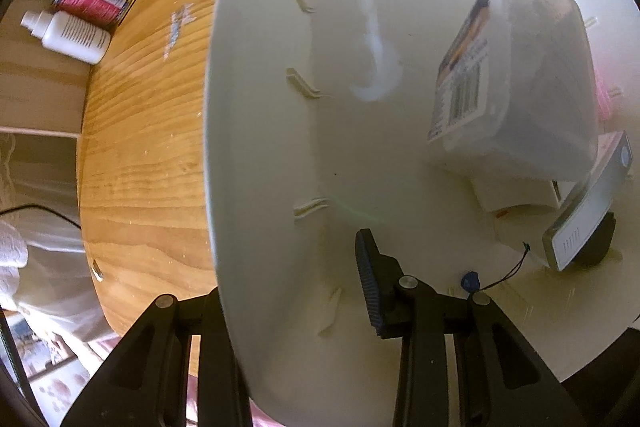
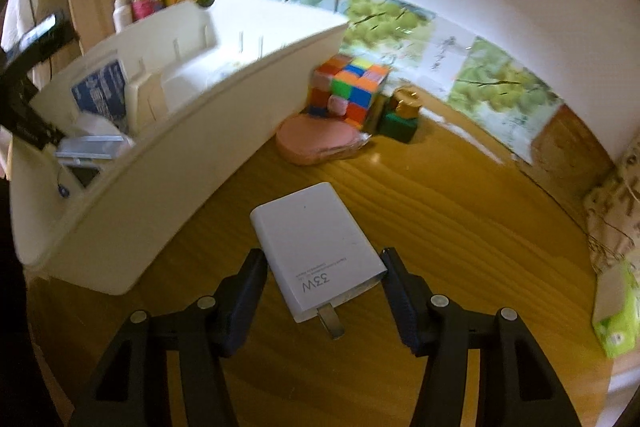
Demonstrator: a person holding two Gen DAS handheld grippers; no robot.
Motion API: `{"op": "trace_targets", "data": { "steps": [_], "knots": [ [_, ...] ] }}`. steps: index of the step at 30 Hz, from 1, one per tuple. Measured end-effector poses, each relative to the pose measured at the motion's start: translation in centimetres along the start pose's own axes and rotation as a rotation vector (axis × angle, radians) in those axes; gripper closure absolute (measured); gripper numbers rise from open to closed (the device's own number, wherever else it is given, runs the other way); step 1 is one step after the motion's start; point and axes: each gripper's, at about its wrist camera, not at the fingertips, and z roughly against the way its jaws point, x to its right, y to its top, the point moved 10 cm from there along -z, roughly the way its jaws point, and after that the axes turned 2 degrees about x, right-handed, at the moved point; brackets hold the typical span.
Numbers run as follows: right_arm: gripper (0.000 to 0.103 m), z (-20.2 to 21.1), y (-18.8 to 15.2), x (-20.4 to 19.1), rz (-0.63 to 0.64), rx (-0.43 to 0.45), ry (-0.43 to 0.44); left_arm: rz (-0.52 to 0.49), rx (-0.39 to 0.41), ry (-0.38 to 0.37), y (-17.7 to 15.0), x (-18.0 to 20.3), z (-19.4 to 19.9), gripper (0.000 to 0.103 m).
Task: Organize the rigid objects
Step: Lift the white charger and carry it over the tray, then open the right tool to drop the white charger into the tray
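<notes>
The right gripper [image 2: 324,291] is grasping a white charger [image 2: 316,251] marked "33W", its two fingers sitting against the charger's long sides, with the metal prongs pointing back toward the camera. The charger is hanging over the wooden bench [image 2: 460,227], just beside the long outer wall of a white organizer tray [image 2: 172,163].

The left gripper [image 1: 296,291] is straddling the tray's side wall [image 1: 248,187]: one finger is standing inside the tray and the other outside it, over the bench. Whether the pads are actually pressing on the wall I cannot tell.

Inside the tray, seen from the left wrist, a white box [image 1: 516,75] with a barcode label is lying tilted on top of other small items, among them a flat silver device [image 1: 588,211] propped on edge near the tray's end. A small blue tag [image 1: 469,282] on a thin cord is lying on the tray floor close to the inner finger.

Beyond the tray, in the right wrist view, a colourful puzzle cube [image 2: 350,87] is standing on the bench against the wall, with a pink oval case [image 2: 320,143] lying just in front of it and a green block [image 2: 400,125] with a gold object on top beside it. A white bottle [image 1: 68,33] and bright cartons are lying at the bench's far edge.
</notes>
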Motion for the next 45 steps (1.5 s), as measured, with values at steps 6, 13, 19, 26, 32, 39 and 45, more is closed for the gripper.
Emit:
{"op": "trace_targets", "data": {
  "steps": [6,13,19,26,32,39,45],
  "knots": [
    [0.045,2.7,2.4,-0.7,-0.015,0.063,-0.052,-0.041,-0.001,-0.001,0.1,0.4,0.2,0.067],
    [0.045,4.8,5.3,-3.2,0.033,0.121,-0.069,-0.095,0.005,-0.019,0.1,1.1,0.5,0.067],
    [0.045,5.4,7.1,-6.1,0.082,0.145,-0.053,-0.135,0.014,-0.031,0.0,1.3,1.0,0.067],
    [0.045,5.0,8.6,-10.2,0.130,0.154,0.018,-0.175,0.011,-0.057,0.5,1.2,1.2,0.067],
    [0.045,3.8,9.0,-13.1,0.157,0.143,0.065,-0.195,0.010,-0.067,1.0,1.0,1.1,0.067],
    [0.045,4.0,10.4,-13.3,0.112,0.197,0.082,-0.202,0.008,-0.067,1.2,0.9,1.0,0.067],
    [0.033,3.5,10.5,-11.2,0.072,0.191,0.035,-0.190,0.001,-0.065,1.3,1.0,1.0,0.067]
  ]
}}
